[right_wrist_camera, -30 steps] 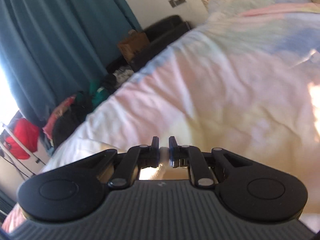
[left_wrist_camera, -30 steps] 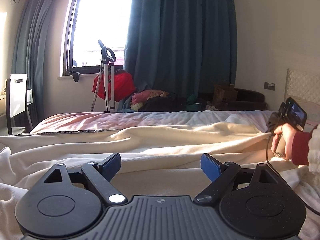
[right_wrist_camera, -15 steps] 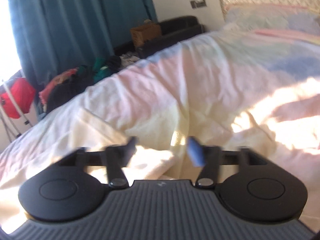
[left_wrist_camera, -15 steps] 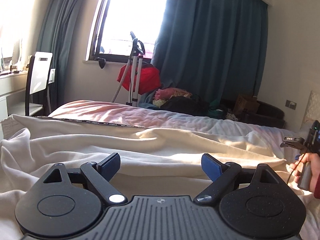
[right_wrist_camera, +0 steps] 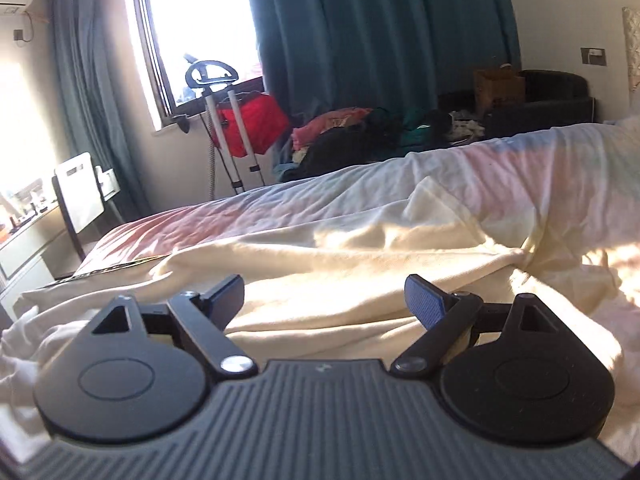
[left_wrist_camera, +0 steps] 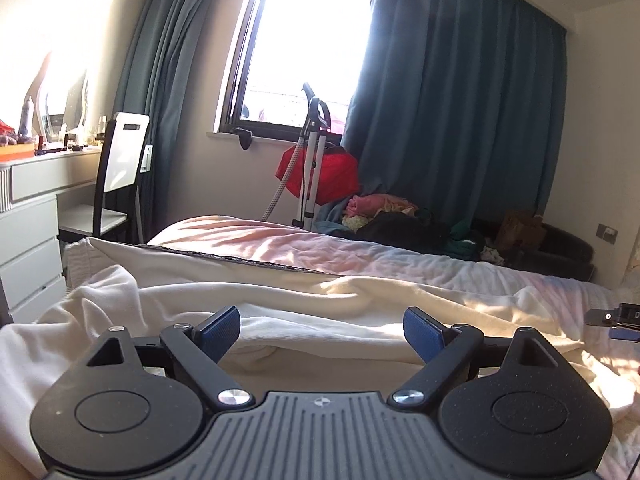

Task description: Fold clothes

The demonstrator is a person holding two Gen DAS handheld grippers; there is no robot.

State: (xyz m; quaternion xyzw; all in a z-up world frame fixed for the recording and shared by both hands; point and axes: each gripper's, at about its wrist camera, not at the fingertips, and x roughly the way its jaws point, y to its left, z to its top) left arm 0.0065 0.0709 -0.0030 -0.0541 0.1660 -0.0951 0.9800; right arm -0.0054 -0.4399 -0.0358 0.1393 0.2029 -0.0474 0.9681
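Note:
A cream garment [left_wrist_camera: 360, 300] lies spread and rumpled across the bed [left_wrist_camera: 280, 246], with a long fold running left to right. My left gripper [left_wrist_camera: 322, 332] hovers just above its near part, jaws wide open, nothing between the blue pads. In the right wrist view the same cream garment [right_wrist_camera: 360, 264] stretches ahead, and my right gripper [right_wrist_camera: 324, 300] stands open above it with empty jaws. A tip of the right gripper [left_wrist_camera: 618, 318] shows at the far right edge of the left wrist view.
The bed has a pastel pink and blue cover [right_wrist_camera: 520, 160]. Beyond it lie a heap of clothes [left_wrist_camera: 384, 216], a red bag on a stand [left_wrist_camera: 320, 172] by the window and a dark sofa [right_wrist_camera: 552, 92]. A chair [left_wrist_camera: 120, 184] and white drawers [left_wrist_camera: 28, 240] stand left.
My right gripper let go of the cream cloth, opened wide, rolled level and swung left. My left gripper rose a little and turned left, staying open. The hand at right slid nearly out of view.

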